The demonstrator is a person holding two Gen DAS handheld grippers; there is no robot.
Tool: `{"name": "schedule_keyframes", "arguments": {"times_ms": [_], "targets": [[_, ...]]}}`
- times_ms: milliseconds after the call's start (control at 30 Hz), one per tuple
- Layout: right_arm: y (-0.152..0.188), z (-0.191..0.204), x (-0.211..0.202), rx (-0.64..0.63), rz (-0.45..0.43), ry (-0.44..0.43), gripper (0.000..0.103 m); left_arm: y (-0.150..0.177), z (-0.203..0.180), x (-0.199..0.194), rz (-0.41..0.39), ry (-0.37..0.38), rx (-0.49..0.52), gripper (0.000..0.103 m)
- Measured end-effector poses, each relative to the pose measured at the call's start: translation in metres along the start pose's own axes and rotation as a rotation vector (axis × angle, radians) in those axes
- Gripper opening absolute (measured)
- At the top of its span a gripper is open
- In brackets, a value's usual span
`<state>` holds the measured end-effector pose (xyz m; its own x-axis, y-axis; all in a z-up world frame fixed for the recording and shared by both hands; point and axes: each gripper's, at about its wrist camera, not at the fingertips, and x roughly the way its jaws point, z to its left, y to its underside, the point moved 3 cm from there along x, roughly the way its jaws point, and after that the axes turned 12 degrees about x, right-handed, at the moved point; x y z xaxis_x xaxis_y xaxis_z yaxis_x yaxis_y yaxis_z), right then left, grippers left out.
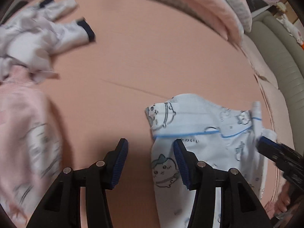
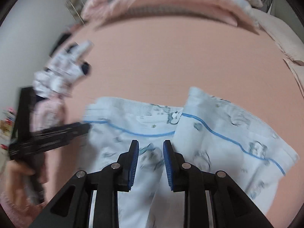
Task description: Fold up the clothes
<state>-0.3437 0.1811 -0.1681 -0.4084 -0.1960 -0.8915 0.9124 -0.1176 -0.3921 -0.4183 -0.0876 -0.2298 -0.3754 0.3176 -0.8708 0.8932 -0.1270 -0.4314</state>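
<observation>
Garment: the pale blue printed cotton garment with blue piping [image 2: 218,133] lies partly folded on the pink bed sheet [image 2: 171,60], near its front edge.
Handling: light, limp, creases easily.
Hold: you should pinch the piped hem corners.
Left gripper [image 1: 151,163]: fingers spread, empty.
Right gripper [image 2: 151,164]: fingers slightly apart, above the cloth, gripping nothing.

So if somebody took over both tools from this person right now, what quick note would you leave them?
Left hand-held gripper: open, holding nothing, at the left edge of the light blue printed garment.
Right hand-held gripper: open over the same garment, nothing between its pads.
The garment lies on the pink bed sheet, partly folded. A white garment with dark cuffs and a pink garment lie crumpled to the left.
Left: finish blue, then fold those two.
</observation>
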Motion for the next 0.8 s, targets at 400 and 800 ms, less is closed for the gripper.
{"name": "schedule_keyframes", "arguments": {"times_ms": [400, 800], "targets": [[-0.001, -0.055, -0.003, 0.144, -0.053, 0.103, 0.026, -0.006, -0.062, -0.035, -0.132, 0.207, 0.269, 0.029], [0.001, -0.047, 0.031, 0.11, -0.041, 0.088, 0.044, 0.005, -0.013, 0.004, -0.058, 0.056, 0.036, 0.03]]}}
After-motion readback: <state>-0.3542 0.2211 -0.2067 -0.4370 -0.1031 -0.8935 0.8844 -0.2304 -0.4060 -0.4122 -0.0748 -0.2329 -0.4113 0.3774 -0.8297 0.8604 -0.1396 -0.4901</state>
